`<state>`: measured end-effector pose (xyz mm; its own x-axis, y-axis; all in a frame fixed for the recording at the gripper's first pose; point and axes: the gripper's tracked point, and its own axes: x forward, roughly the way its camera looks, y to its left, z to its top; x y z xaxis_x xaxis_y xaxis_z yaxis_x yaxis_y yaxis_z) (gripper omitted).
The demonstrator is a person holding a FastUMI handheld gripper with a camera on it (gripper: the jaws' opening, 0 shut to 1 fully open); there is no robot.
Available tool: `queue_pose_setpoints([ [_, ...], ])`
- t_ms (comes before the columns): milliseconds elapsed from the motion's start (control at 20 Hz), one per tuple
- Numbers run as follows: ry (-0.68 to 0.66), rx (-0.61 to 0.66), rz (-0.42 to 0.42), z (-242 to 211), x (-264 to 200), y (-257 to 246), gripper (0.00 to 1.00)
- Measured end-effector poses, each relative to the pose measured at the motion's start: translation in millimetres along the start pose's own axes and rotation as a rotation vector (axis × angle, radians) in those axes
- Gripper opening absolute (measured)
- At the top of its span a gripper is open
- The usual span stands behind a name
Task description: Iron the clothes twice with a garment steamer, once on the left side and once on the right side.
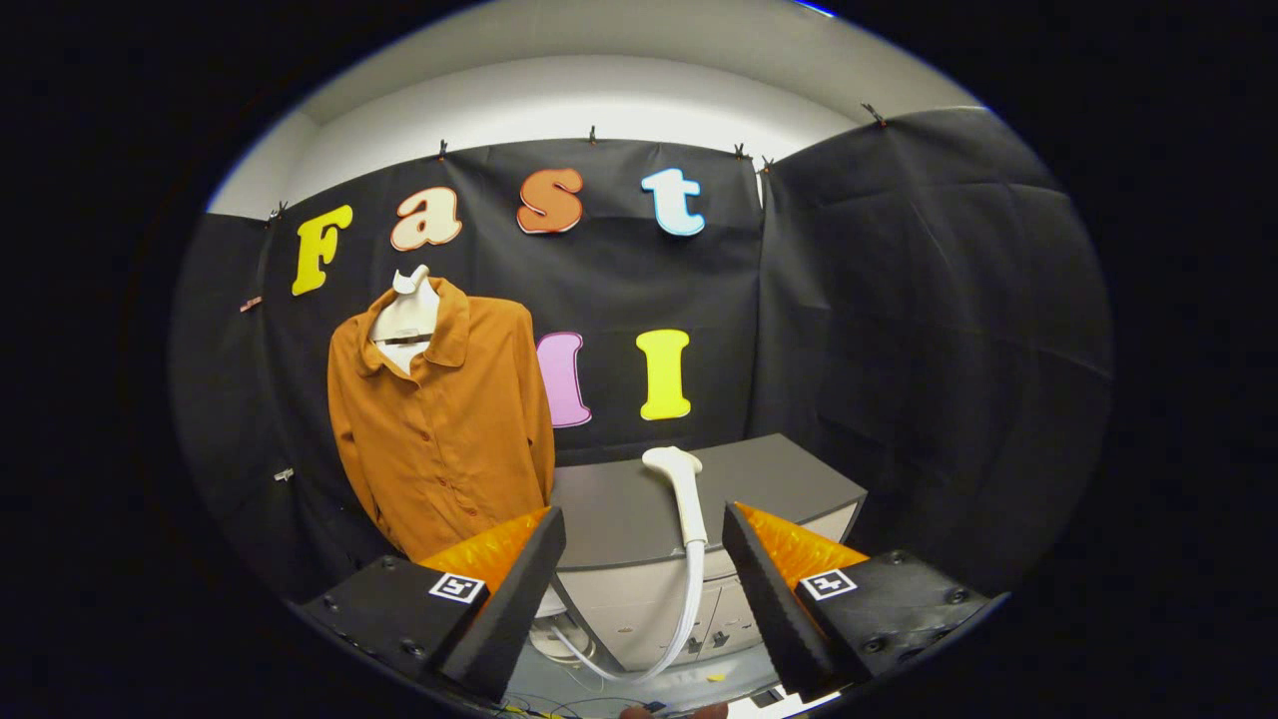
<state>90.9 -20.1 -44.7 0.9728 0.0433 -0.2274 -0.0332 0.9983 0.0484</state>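
Gripper view, read from left to right with the grey cabinet (639,509) as the landmark. To the left of the cabinet, an orange button-front shirt (444,419) hangs on a white mannequin bust (407,312) against the black booth wall; its right sleeve edge falls just beside the cabinet's left end, and its hem drops behind the left finger. On the cabinet top, near the front edge, lies the white garment steamer (682,489), its head pointing toward the wall and its handle reaching over the front edge. From the handle a white hose (671,644) loops down in front of the cabinet's pale front panels. The gripper (644,549) stands before the cabinet with its fingers spread wide and holding nothing; the steamer handle sits in the gap between them, closer to the right finger, and apart from both. Black serrated pads (519,589) face inward on each finger.
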Motion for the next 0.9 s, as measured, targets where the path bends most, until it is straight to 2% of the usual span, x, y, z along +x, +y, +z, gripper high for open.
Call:
queue_pose_setpoints([
  [300, 0.150, -0.010, 0.029, -23, 75, -13, 0.99],
  [550, 0.319, -0.039, 0.063, -65, 139, -17, 0.99],
  [700, 0.388, -0.076, 0.024, -92, 183, -33, 0.99],
  [900, 0.491, -0.064, -0.008, -132, 224, -52, 0.99],
])
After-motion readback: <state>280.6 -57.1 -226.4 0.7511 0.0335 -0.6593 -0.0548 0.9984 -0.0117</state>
